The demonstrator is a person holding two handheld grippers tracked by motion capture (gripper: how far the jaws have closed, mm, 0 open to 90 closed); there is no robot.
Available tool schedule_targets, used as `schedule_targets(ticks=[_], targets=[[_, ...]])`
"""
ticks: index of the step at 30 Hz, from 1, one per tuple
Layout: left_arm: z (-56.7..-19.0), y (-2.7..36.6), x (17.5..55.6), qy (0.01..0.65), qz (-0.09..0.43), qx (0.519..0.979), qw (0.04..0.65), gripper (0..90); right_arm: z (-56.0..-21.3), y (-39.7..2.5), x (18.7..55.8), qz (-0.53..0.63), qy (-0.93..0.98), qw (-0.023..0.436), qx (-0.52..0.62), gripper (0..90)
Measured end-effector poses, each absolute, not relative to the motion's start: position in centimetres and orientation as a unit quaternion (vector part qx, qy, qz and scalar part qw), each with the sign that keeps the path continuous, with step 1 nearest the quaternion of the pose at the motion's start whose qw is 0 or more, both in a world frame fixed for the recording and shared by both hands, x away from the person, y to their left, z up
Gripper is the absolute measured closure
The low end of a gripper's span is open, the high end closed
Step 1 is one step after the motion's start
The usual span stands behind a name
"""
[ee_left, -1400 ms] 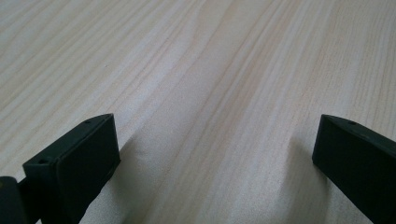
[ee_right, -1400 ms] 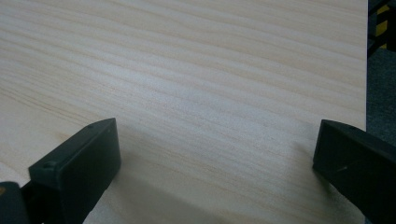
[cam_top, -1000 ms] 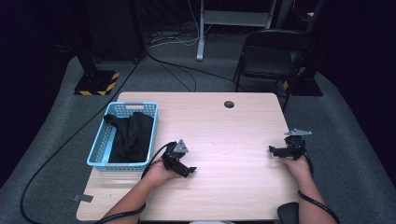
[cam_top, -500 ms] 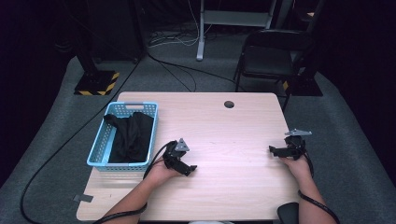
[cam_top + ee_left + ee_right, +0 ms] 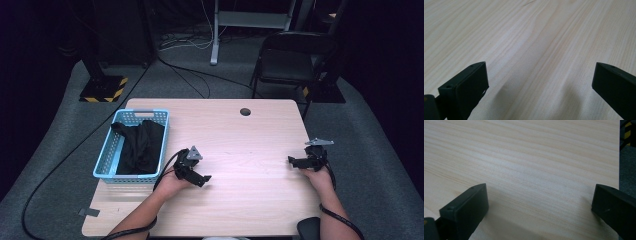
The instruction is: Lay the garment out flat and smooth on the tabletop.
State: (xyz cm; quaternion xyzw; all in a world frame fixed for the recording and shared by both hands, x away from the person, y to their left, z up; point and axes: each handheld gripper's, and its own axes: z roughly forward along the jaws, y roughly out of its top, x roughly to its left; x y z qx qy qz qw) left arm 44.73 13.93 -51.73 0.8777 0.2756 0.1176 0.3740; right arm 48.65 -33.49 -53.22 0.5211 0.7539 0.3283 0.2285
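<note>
While both of my hands rest low on the table (image 5: 240, 135), I see the left gripper (image 5: 202, 178) just beside the near right corner of the blue basket (image 5: 111, 161), apart from it, with its cable looping back past my wrist. Its jaws point out toward the middle of the tabletop. From the left gripper view, I read those jaws as spread wide, one at each lower corner, with nothing between them but bare pale wood grain and their own soft shadows.

Over at the right edge of the table, my right gripper (image 5: 291, 161) sits well apart from the left one, its jaws aimed inward across the wood, the grey three-cornered plate on top of it. From the right gripper view, its jaws also stand wide apart and grip nothing; wood runs between them, and the table's edge and the dark floor show at the far right.

I see the black cloth (image 5: 140, 145) lying bundled inside the basket, draped along its length and reaching up to the far rim. Neither gripper touches the cloth or the basket.

Beyond the table stands a black chair (image 5: 292, 62), and a round hole (image 5: 245, 111) marks the far side of the tabletop.
</note>
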Motion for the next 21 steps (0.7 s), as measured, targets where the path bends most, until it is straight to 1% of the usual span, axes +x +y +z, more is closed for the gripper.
schedule_targets(ticks=[7,21], targets=[[-51.0,14.3,44.6,0.286,0.114,0.87,0.385,0.2,-53.2,-33.5,48.7,0.328,0.754,0.228,0.521,0.0],[-49.1,15.1,44.3,0.286,0.135,0.859,0.402,0.6,-53.2,-33.5,48.7,0.328,0.754,0.228,0.521,0.0]])
